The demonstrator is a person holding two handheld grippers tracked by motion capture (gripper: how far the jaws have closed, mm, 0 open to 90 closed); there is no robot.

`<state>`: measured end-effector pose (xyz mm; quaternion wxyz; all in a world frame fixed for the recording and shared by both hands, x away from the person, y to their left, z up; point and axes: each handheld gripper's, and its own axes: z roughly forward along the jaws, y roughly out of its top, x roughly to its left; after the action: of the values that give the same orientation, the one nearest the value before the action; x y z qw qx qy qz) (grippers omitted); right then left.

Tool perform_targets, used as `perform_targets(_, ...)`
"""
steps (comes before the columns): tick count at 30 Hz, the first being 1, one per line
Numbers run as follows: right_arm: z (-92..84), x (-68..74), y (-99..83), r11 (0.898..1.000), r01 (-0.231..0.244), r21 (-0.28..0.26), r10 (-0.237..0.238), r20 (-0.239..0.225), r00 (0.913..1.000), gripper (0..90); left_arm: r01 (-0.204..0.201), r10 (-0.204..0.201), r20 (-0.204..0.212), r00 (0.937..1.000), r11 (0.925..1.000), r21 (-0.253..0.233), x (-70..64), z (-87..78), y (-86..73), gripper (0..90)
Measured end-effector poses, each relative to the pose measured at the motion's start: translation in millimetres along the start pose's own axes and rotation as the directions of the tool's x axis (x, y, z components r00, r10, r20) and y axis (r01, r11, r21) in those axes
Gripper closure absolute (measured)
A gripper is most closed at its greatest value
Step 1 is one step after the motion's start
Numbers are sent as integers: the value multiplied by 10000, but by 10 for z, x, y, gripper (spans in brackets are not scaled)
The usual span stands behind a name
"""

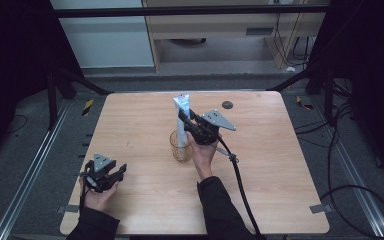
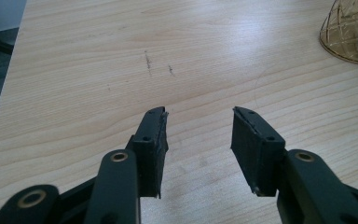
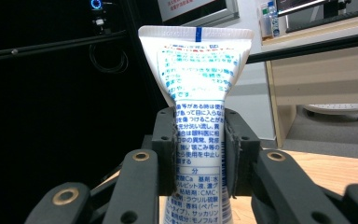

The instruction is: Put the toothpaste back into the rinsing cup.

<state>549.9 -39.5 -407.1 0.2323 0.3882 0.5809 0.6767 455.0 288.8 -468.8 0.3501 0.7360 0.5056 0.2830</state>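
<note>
The wooden table [image 1: 280,190] carries one white tube [image 1: 181,120], one amber glass [image 1: 181,146] at its centre, one dark disc [image 1: 227,105] toward one o'clock, and two grippers, left gripper [image 1: 113,174] at eight o'clock, right gripper [image 1: 185,117] central

The desk [image 1: 145,125] has a light wood-grain top, smooth with a low satin sheen; in the left gripper view a few dark scuff marks sit at upper centre of the frame.

The tube [image 3: 198,93] is white plastic, smooth and slightly glossy, printed with blue and red text; its crimped end at the top of the right gripper view is finely ribbed.

The cup [image 1: 180,146] at frame centre of the high view is clear amber material with a cut, faceted pattern and a glossy finish.

Each hand-held gripper, left [image 2: 198,140] and right [image 3: 199,158], is matt black plastic with ridged pad faces and brass-coloured metal eyelets. The grey plate on top is matt.
</note>
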Motion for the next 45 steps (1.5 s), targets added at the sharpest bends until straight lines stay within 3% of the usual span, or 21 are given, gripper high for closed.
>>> perform_targets(14,0,15,-204,9996,269,-69,-268,46,9996,697,-19,19,3,10000,10000,13,-2,2,-1,546)
perform_targets(27,51,130,-331,9953,953,151,-954,96,9954,688,-31,31,6,10000,10000,40,-1,5,-2,545)
perform_targets(35,-38,135,-353,9937,1094,223,-1099,224,9937,682,-44,44,-3,10000,10000,49,-6,7,-3,545)
perform_targets(41,-113,120,-398,9874,1534,397,-1541,171,9879,683,-46,46,-18,10000,10000,55,-9,9,-3,545)
perform_targets(45,-156,111,-403,9890,1382,531,-1393,170,9901,683,-56,56,-6,10000,10000,75,-11,13,-4,545)
